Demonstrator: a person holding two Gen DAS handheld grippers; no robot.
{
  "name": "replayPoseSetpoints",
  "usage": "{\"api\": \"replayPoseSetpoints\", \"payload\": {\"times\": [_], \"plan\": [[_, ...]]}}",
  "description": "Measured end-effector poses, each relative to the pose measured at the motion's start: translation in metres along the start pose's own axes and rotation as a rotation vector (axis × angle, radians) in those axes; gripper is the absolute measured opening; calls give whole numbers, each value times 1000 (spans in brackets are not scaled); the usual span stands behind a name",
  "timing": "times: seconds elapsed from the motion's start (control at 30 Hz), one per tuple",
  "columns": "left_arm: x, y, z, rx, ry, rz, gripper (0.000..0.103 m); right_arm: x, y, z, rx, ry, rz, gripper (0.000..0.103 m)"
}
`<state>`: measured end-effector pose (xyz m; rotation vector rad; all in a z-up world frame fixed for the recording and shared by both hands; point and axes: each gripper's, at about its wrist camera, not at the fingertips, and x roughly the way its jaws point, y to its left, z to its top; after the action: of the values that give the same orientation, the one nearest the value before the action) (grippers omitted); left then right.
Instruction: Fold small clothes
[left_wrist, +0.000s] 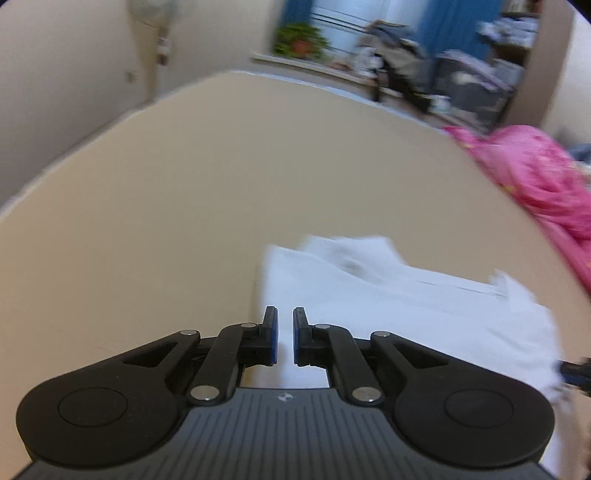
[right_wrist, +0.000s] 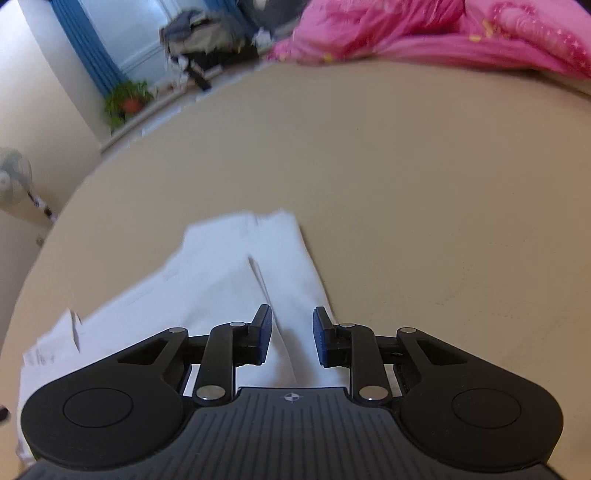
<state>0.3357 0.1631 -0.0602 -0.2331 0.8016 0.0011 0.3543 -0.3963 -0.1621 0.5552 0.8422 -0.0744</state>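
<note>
White garment (right_wrist: 229, 280) near bed edge, open sheet (right_wrist: 424, 206) beyond

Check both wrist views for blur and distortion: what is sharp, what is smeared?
Left wrist view: left gripper sharp, white garment edges and the room behind motion-smeared, fisheye bends the table edge. Right wrist view: right gripper crisp, garment's far edge and pink bedding blurred.

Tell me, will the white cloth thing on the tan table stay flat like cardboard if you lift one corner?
Probably not. The white cloth garment shows soft creases and a folded flap, so it likely droops. It looks thin, so probably light. On the smooth tan table it may slide when pushed.
</note>
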Motion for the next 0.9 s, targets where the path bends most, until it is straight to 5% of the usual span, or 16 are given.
{"api": "replayPoseSetpoints", "payload": {"times": [0.07, 0.13, 0.2, 0.33, 0.43, 0.57, 0.73, 0.9], "plan": [[5, -2, -11, 16, 60, -50, 9, -4, 2, 0, -23, -8, -7, 25], [27, -9, -31, 107, 187, 71, 8, -15, 13, -4, -88, -49, -63, 25], [15, -14, -33, 128, 166, 89, 8, -39, 14, -11, -79, -114, -146, 26], [-64, -28, -23, 100, 18, 38, 24, -98, 3, -15, 41, -175, -59, 29], [-119, -32, -49, 129, -17, 59, 26, -144, -10, -32, 31, -201, -18, 40], [-163, -15, -104, 117, 35, 80, 26, -182, -37, -60, 43, -111, 56, 44], [-181, 23, -183, -16, 286, 70, 26, -203, -59, -104, -66, 62, 61, 44], [-180, 43, -217, -51, 403, 65, 26, -207, -94, -139, -137, 195, 26, 44]]}}
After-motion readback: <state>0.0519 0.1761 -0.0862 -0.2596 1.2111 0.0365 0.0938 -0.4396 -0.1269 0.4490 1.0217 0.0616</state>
